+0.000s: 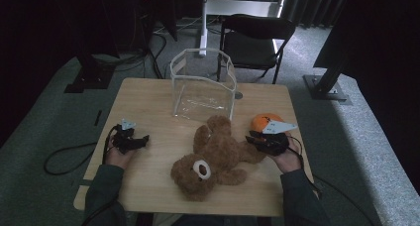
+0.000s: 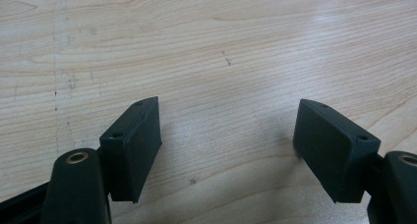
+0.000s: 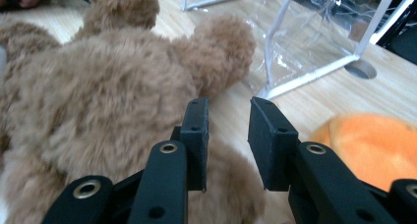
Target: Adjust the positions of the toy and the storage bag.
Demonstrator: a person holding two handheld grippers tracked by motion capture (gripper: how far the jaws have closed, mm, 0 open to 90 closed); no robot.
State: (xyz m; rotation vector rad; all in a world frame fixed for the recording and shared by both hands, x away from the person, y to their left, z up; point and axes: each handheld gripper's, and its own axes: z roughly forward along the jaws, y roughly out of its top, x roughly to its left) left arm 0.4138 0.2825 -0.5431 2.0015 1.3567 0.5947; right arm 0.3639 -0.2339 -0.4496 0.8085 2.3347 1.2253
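Resting on the left part of the table, the left claw does nothing yet: in the left gripper view its two black jaws stand wide apart over bare wood, with nothing between them. The clear plastic box stands upright at the far middle of the table, and it looks empty, so no toy is packed so far.

In front of the box lies the brown teddy bear, flat on the table, with its head towards the person and its feet towards the box; one foot is just beside the front wall of the box. The right claw is at the bear's right side. In the right gripper view its jaws are a little apart, and the gap between the pads shows the table, not fur; one jaw is very close to the fur of the bear, perhaps touching it, but the view does not let me be sure. I judge that the bear is not gripped at this moment.

Just behind the right claw there is an orange soft toy, also on the table and outside the box.

So, if the work is to put the toys into the box, almost everything is left: to grip the bear, to lift it, to place it inside, and then probably the orange toy too.
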